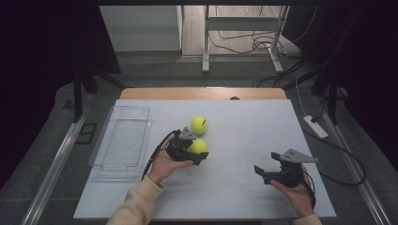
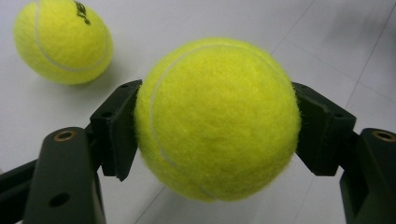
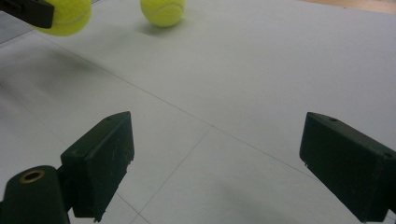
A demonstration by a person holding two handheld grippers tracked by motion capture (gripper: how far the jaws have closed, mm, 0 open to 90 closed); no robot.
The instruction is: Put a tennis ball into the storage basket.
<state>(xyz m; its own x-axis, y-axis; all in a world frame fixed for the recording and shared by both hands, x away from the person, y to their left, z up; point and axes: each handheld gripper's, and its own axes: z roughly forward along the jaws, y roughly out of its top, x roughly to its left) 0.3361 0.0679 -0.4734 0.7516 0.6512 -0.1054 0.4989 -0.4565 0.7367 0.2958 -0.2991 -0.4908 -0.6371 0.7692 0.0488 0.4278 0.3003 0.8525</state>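
Note:
My left gripper (image 1: 201,151) is shut on a yellow tennis ball (image 1: 198,146), held just above the white table near its middle. In the left gripper view both black pads press the sides of that ball (image 2: 217,119), which hangs clear of the surface. A second tennis ball (image 1: 199,124) lies on the table just behind it, at the upper left of the left gripper view (image 2: 61,39) and near the top of the right gripper view (image 3: 162,10). My right gripper (image 1: 263,165) rests at the front right, jaws wide apart with nothing between them (image 3: 215,163).
A clear plastic tray (image 1: 121,140) stands at the table's left side, nothing in it. The white table (image 1: 244,126) has a wooden strip along its far edge. Cables and a desk frame lie on the floor beyond.

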